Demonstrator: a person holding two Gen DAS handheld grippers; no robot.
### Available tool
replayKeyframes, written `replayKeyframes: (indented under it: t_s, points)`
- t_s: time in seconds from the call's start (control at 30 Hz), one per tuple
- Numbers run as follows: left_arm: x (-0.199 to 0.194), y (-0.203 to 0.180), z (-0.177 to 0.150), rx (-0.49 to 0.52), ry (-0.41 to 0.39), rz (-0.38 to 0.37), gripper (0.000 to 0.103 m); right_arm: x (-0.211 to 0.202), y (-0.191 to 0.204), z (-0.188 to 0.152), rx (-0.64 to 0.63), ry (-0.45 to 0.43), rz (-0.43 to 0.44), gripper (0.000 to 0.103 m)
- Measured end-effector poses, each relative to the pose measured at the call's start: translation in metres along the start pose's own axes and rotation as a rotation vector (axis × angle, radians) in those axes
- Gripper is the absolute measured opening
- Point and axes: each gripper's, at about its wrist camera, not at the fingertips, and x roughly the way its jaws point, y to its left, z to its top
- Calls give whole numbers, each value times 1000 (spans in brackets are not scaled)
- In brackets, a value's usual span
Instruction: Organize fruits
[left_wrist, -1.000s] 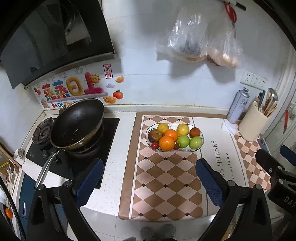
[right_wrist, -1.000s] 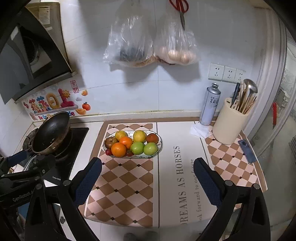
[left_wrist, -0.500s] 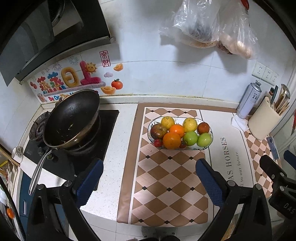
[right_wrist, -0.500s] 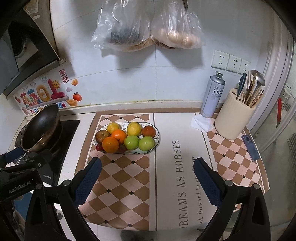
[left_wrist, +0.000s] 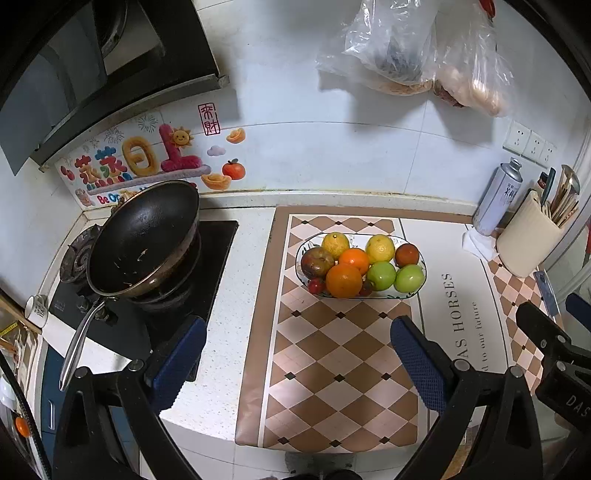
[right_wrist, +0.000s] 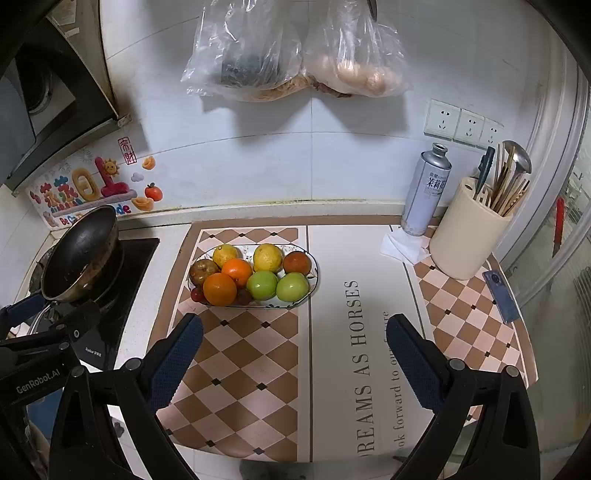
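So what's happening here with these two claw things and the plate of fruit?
A person holds a two-finger gripper in each hand over a kitchen counter. Both the left gripper and the right gripper are open and empty, hovering above the checkered mat, short of the fruit plate. The oranges, green apples and other fruit all sit piled on that plate, untouched. A dirty wok rests on the stove to the left.

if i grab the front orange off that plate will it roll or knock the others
Probably apt to roll: the front orange is round and smooth. It sits piled against a second orange and small red fruits on a shallow plate, so lifting it may shift them. Both grippers are open and apart from it.
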Motion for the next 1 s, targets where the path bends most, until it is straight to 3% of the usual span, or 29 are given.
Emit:
replayKeyframes:
  t_s: [1.0]
  points:
    - [-7, 0, -7, -6, -15, 12, 102, 3, -3, -1, -25, 15, 12, 101]
